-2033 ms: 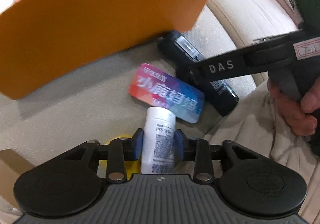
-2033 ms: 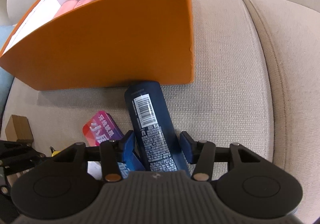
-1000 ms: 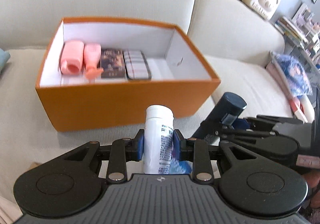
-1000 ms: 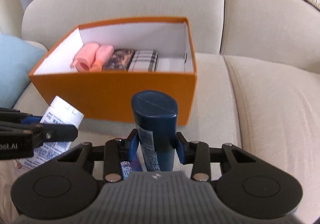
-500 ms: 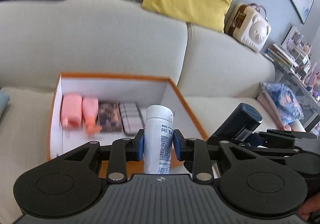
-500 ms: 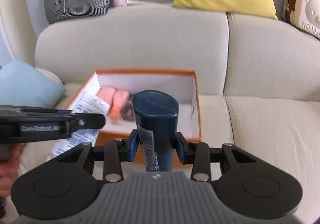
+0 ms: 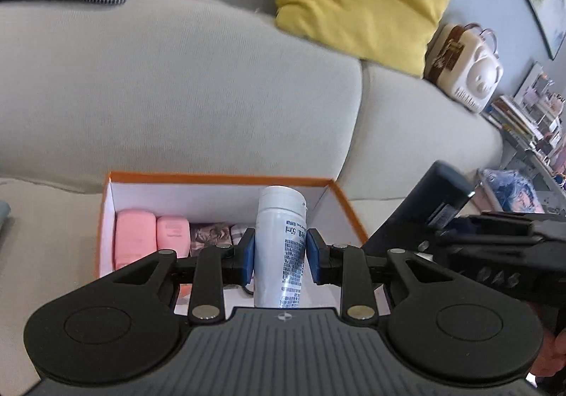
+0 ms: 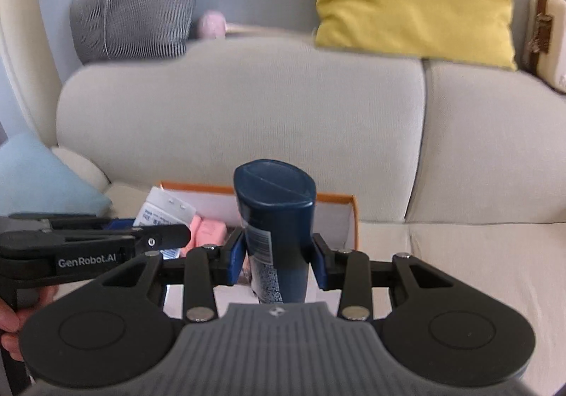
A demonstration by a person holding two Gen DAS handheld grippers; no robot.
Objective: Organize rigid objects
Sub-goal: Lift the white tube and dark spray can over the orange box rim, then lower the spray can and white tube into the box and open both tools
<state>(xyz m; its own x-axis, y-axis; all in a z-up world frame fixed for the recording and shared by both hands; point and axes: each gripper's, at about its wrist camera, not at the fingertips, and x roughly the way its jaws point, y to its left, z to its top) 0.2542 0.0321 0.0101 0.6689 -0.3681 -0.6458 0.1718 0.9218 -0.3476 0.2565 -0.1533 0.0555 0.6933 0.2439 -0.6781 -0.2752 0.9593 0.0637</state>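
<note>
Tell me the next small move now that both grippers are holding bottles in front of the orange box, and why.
Probably lower the white bottle in the left gripper into the orange box's bare right part, beside the pink items. The right gripper with the dark blue bottle can follow.

Soft, even daylight; fisheye bending at the edges, slight motion blur on the background.

An orange box (image 7: 348, 210) sits on the beige sofa (image 7: 177, 95) seat.
</note>
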